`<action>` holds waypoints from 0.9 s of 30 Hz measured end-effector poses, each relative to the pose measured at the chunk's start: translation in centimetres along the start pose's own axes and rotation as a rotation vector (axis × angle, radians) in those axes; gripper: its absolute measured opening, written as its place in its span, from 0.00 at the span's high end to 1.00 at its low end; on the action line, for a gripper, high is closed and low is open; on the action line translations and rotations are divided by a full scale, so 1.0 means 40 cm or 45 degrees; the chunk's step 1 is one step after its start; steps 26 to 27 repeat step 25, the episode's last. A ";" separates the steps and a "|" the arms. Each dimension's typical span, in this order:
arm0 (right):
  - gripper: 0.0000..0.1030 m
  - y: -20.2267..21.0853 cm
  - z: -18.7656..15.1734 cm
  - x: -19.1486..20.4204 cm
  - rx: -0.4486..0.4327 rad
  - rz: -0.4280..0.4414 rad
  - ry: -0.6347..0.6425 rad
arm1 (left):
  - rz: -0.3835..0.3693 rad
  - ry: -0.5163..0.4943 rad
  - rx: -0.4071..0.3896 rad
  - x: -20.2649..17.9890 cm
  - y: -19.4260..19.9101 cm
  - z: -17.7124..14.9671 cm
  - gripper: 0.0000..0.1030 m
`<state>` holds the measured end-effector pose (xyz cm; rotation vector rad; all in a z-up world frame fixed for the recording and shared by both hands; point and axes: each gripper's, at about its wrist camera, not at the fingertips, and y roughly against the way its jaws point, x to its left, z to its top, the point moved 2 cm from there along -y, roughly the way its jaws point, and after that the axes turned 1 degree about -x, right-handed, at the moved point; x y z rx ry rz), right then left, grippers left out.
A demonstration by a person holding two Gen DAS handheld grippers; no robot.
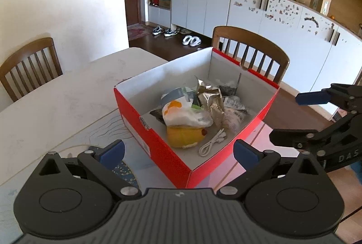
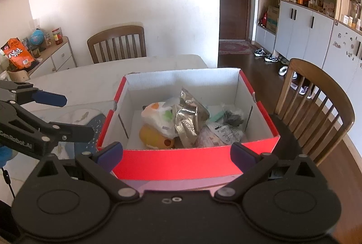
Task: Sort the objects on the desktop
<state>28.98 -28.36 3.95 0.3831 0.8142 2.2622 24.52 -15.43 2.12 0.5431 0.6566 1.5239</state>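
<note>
**Both tools wide open beside the filled red box**

A red box [image 1: 156, 144] with a white inside stands on the pale bench [image 1: 67, 94], near its edge. Inside lies a heap of small things: a white plastic bag [image 1: 181, 112] with orange and green print sits on top of a yellow plush toy [image 1: 183, 136], a crumpled gold foil wrapper [image 1: 211, 101] leans against the bag, and a coiled white cable [image 1: 212, 142] rests on the box floor just beside the toy. More crumpled packets fill the far corner, too jumbled to name.

The left tool [image 1: 178, 151] hovers at the near corner of the box, its blue-padded fingers spread wide and holding nothing. The right tool [image 2: 177, 153] hangs in front of the long red side, likewise spread wide and empty. Each tool shows at the edge of the other's view, apart from the box.

A wooden chair [image 2: 316, 108] stands close behind the box; another chair [image 2: 117, 42] stands at the bench's far side.
</note>
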 end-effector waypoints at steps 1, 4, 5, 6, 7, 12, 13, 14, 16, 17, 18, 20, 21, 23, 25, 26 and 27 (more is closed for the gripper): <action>0.01 -0.001 -0.002 -0.001 0.005 0.002 -0.001 | -0.001 -0.005 0.004 -0.002 -0.002 -0.002 0.00; 0.01 -0.003 -0.004 -0.002 0.013 0.005 -0.002 | -0.013 -0.003 0.014 -0.006 -0.006 -0.008 0.00; 0.01 -0.003 -0.005 -0.002 0.014 0.006 -0.002 | -0.015 -0.005 0.017 -0.008 -0.008 -0.009 0.00; 0.01 -0.003 -0.005 -0.003 0.016 0.007 -0.003 | -0.015 -0.007 0.019 -0.009 -0.009 -0.011 0.00; 0.01 -0.004 -0.005 -0.003 0.018 0.008 -0.003 | -0.018 -0.010 0.019 -0.012 -0.010 -0.012 0.00; 0.01 -0.005 -0.008 -0.004 0.023 0.008 -0.006 | -0.021 -0.015 0.027 -0.017 -0.016 -0.018 0.00; 0.01 -0.006 -0.008 -0.004 0.023 0.007 -0.006 | -0.025 -0.012 0.030 -0.017 -0.017 -0.019 0.00; 0.01 -0.005 -0.008 -0.005 0.024 0.007 -0.007 | -0.029 -0.010 0.033 -0.017 -0.019 -0.020 0.00; 0.01 -0.005 -0.009 -0.005 0.024 0.008 -0.009 | -0.040 -0.014 0.035 -0.019 -0.021 -0.023 0.00; 0.01 -0.006 -0.008 -0.005 0.024 0.007 -0.007 | -0.038 -0.014 0.038 -0.019 -0.022 -0.024 0.00; 0.01 -0.006 -0.009 -0.006 0.024 0.007 -0.008 | -0.037 -0.012 0.037 -0.019 -0.022 -0.025 0.00; 0.01 -0.005 -0.009 -0.006 0.023 0.006 -0.007 | -0.039 -0.005 0.042 -0.015 -0.024 -0.027 0.00; 0.01 -0.004 -0.008 -0.005 0.023 0.005 -0.008 | -0.037 0.001 0.043 -0.013 -0.025 -0.027 0.00; 0.01 -0.004 -0.009 -0.006 0.025 0.001 -0.009 | -0.038 0.009 0.047 -0.008 -0.025 -0.027 0.00; 0.01 -0.004 -0.008 -0.003 0.026 -0.004 -0.013 | -0.052 0.021 0.049 -0.004 -0.024 -0.027 0.00; 0.01 -0.004 -0.008 -0.003 0.026 -0.004 -0.013 | -0.052 0.021 0.049 -0.004 -0.024 -0.027 0.00; 0.01 -0.004 -0.008 -0.003 0.026 -0.004 -0.013 | -0.052 0.021 0.049 -0.004 -0.024 -0.027 0.00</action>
